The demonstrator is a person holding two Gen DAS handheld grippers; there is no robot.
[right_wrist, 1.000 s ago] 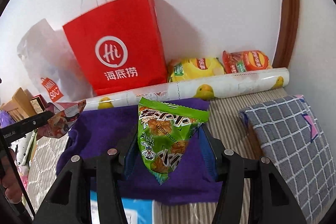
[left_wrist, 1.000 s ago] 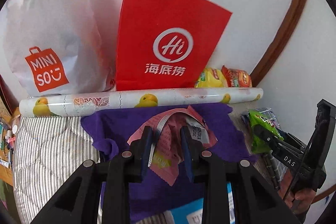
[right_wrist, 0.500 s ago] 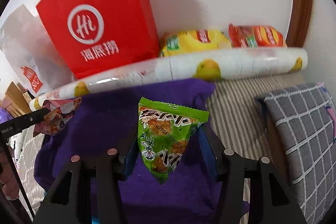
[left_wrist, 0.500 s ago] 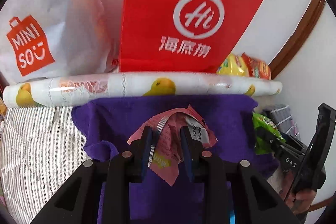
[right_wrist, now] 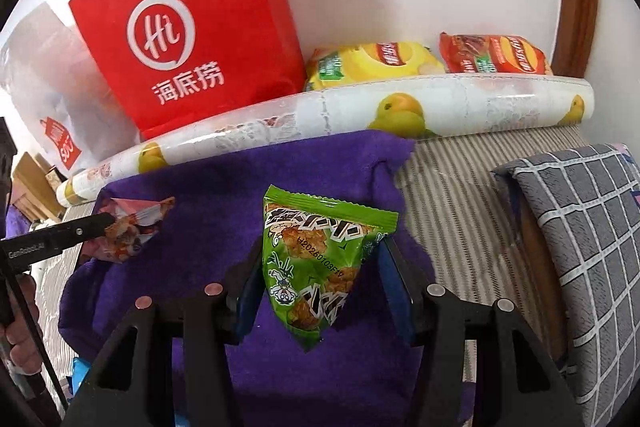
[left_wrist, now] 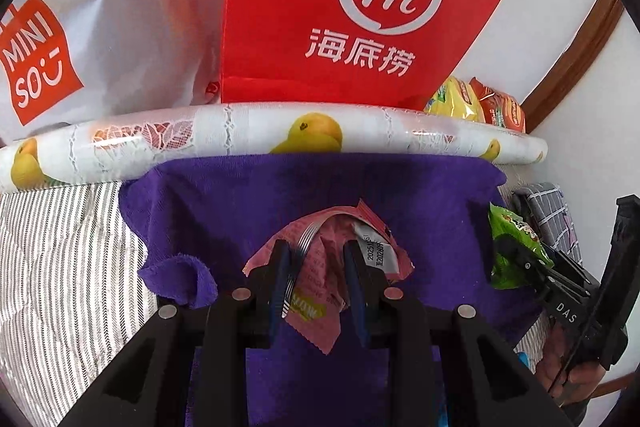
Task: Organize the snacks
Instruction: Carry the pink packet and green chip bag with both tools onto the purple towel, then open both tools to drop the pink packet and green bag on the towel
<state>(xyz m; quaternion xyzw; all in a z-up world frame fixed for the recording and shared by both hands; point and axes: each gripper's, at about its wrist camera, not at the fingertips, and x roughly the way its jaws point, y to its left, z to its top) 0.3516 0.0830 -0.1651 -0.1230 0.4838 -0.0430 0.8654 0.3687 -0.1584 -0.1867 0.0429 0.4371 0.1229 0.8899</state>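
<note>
- Our left gripper point(left_wrist: 318, 267) is clenched on a pink packet point(left_wrist: 320, 259); the crumpled wrapper sticks out above and below the pads, over the purple cloth point(left_wrist: 240, 195).
- Our right gripper point(right_wrist: 320, 267) is grasping a green packet point(right_wrist: 316, 259), a triangular pouch squeezed between the two fingers, its sealed top edge upward and its point hanging below the pads.
- In the right view, the pink packet shows at the left edge, pinched at the tip of the other gripper, above the cloth's left part.
- In the left view, the green packet shows at the right edge, near the cloth's right border.
- The cloth lies on a striped cover point(right_wrist: 460, 179); its far edge meets a roll point(left_wrist: 240, 131) printed with yellow ducks.
- Behind the roll, a red bag point(right_wrist: 192, 27) stands against the wall, with a white bag point(left_wrist: 100, 27) on its left.
- To the right of the red bag, a yellow packet point(right_wrist: 372, 63) and a red packet point(right_wrist: 492, 55) lie behind the roll.
- A checked cushion point(right_wrist: 580, 235) sits at the right of the cover.
</note>
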